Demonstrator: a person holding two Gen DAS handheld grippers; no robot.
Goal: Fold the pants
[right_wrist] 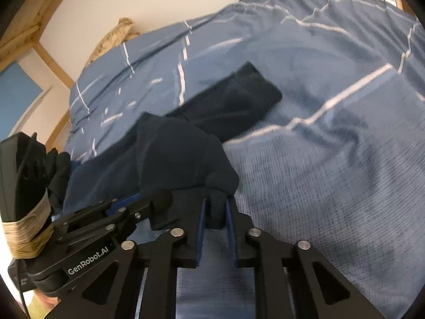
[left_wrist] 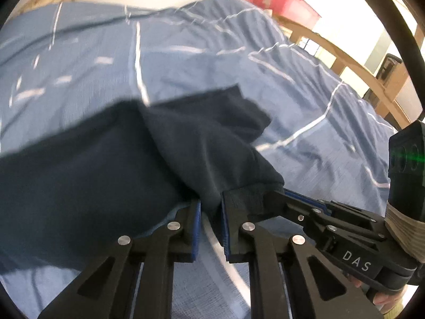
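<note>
Blue striped duvet (right_wrist: 332, 172) spreads under everything; on it lie the navy pants (right_wrist: 172, 156), far end flat, near end bunched and raised. Your left gripper (left_wrist: 209, 207) and right gripper (right_wrist: 215, 210) are each clenched on that near edge, close together. Keep both level and carry the edge straight over the far end. Only the red bin (left_wrist: 279, 0) is a container, contents hidden

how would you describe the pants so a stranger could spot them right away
A blue duvet with thin white lines covers the bed. On it lie the pants, the only dark navy cloth, one edge pinched by the left gripper and right gripper.
</note>
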